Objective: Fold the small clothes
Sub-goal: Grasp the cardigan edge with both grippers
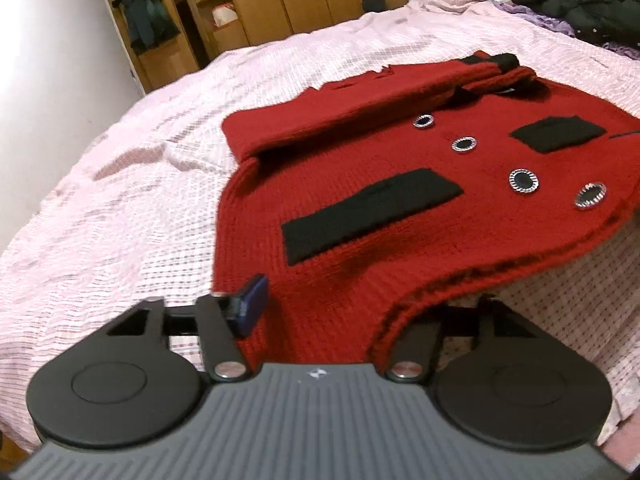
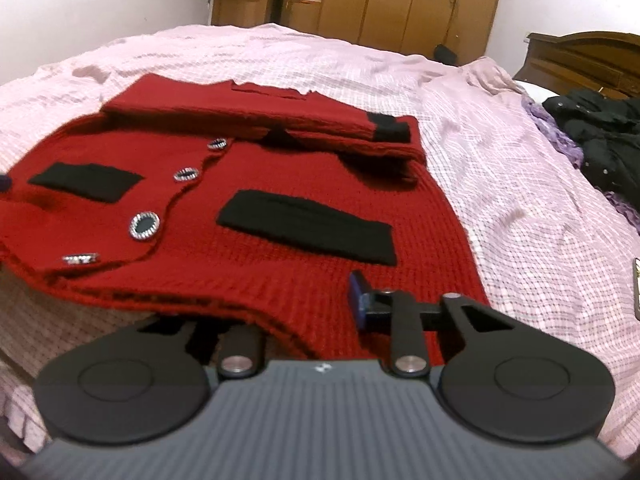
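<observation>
Left wrist view shows the red cardigan (image 1: pixel 360 208) on the bed (image 1: pixel 120 200) with sleeves already folded across, its hem clamped in the left tongs (image 1: pixel 352 320) and right tongs (image 2: pixel 304 320), leaving, seemingly, the bottom-to-collar fold.

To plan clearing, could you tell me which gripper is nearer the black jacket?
Right. The right gripper sits at the red cardigan's hem nearest the black jacket; the left gripper at the hem's far end.
</observation>
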`<state>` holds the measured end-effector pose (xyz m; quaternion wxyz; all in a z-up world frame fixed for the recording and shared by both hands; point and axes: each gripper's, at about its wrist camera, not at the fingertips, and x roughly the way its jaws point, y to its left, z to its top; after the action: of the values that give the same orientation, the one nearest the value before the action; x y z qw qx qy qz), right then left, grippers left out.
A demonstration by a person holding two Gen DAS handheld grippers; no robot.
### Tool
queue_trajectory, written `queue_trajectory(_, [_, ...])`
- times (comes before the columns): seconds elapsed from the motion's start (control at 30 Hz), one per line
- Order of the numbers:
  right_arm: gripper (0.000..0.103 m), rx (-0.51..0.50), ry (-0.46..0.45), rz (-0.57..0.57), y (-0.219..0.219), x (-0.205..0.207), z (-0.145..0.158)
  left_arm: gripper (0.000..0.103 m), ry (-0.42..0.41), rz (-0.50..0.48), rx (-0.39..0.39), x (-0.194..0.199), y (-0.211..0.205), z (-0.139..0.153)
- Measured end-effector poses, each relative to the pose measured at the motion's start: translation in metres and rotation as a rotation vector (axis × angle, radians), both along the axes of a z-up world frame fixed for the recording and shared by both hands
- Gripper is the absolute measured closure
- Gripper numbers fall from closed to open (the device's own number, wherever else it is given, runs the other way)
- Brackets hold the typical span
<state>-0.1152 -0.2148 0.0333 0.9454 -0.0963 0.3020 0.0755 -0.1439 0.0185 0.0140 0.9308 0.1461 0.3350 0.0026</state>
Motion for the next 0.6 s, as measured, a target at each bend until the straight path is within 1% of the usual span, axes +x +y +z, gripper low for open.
queue_trajectory(0.03, [0.083, 0.008, -0.006, 0.002, 0.000, 0.000, 0.002, 0.052, 0.005, -0.005, -0.013, 0.001, 0.000, 0.000])
queue_trajectory(0.1, [0.085, 0.026, -0.022, 0.004, -0.001, 0.000, 0.006, 0.065, 0.010, -0.014, -0.031, 0.001, -0.002, 0.003])
queue_trajectory(0.13, [0.086, 0.032, -0.033, 0.005, -0.001, 0.000, 0.009, 0.069, 0.010, -0.022, -0.037, 0.000, -0.003, 0.004])
queue_trajectory(0.17, [0.087, 0.038, -0.046, 0.006, -0.001, 0.000, 0.012, 0.075, 0.008, -0.029, -0.048, 0.000, -0.003, 0.007])
queue_trajectory(0.2, [0.088, 0.045, -0.058, 0.005, -0.001, 0.000, 0.015, 0.079, 0.005, -0.034, -0.061, -0.001, -0.004, 0.010])
queue_trajectory(0.27, [0.089, 0.064, -0.078, 0.001, -0.003, 0.002, 0.021, 0.082, -0.006, -0.034, -0.075, -0.001, -0.005, 0.016])
queue_trajectory(0.43, [0.090, 0.101, -0.092, -0.009, -0.006, 0.006, 0.029, 0.082, -0.033, -0.008, -0.089, 0.006, -0.004, 0.029])
queue_trajectory(0.5, [0.090, 0.113, -0.092, -0.008, -0.007, 0.008, 0.031, 0.081, -0.028, -0.003, -0.089, 0.012, -0.005, 0.027])
queue_trajectory(0.6, [0.090, 0.125, -0.094, -0.003, -0.007, 0.010, 0.032, 0.080, 0.011, 0.003, -0.091, 0.021, -0.005, 0.020])
